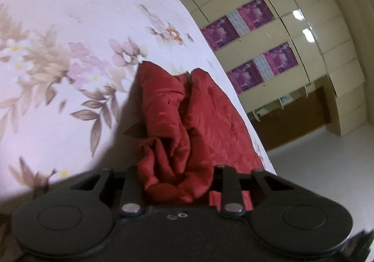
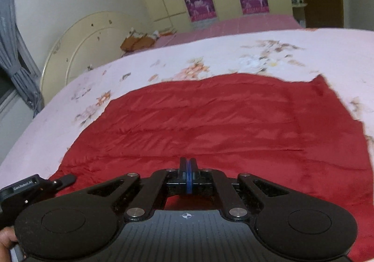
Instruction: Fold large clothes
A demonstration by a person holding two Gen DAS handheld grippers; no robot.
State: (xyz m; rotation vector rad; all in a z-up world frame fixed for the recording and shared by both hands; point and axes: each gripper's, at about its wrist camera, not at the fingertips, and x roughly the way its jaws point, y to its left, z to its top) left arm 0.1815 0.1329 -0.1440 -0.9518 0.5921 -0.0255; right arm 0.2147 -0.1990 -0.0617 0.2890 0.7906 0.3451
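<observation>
A large red garment (image 2: 210, 122) lies spread flat on a floral pink bedsheet (image 2: 327, 51). In the left wrist view a bunched fold of the same red cloth (image 1: 177, 126) rises from between the fingers of my left gripper (image 1: 177, 182), which is shut on it and holds it above the bedsheet (image 1: 70, 28). The fingertips are hidden by the cloth. My right gripper (image 2: 188, 168) is shut, blue pads pressed together, with nothing between them, just above the near part of the garment.
A cream wardrobe with purple posters (image 1: 261, 51) stands beyond the bed edge, over a pale floor (image 1: 327, 168). In the right wrist view a rounded cream headboard (image 2: 81, 44), grey curtains (image 2: 16, 51) and a second pink bed (image 2: 233, 26) lie beyond.
</observation>
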